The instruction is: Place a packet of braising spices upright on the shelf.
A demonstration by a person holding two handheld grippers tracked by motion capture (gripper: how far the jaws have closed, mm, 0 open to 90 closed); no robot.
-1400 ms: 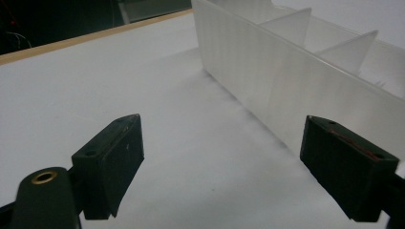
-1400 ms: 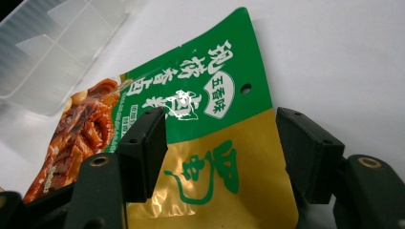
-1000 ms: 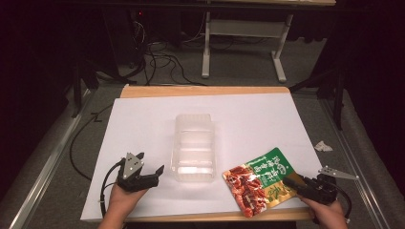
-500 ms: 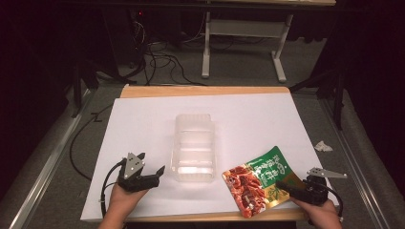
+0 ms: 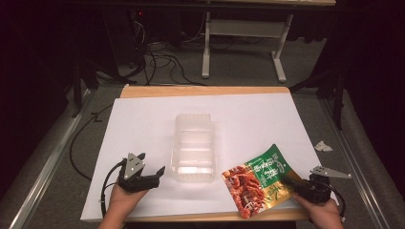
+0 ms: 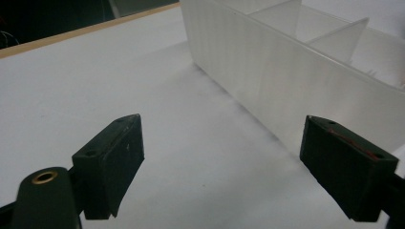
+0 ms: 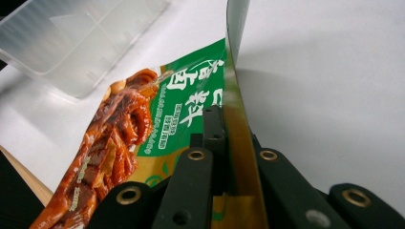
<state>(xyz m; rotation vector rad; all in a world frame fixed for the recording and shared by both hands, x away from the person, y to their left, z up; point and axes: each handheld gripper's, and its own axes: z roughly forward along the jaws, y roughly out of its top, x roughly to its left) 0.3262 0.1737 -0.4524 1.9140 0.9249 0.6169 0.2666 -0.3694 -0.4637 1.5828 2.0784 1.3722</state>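
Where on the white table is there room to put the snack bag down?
The far part of the white sheet, beyond the clear plastic divided tray, is bare, and so is the broad strip left of the tray. It is crowded near the front edge, with the left tool, the tray, and the green-and-red snack pouch pinched in the right tool.

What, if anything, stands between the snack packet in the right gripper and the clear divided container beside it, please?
Nothing visible does. The right gripper has just been closing and now pinches the edge of the snack packet. Between the packet and the clear container lies bare white table cover. The left gripper waits open on the container's far side.
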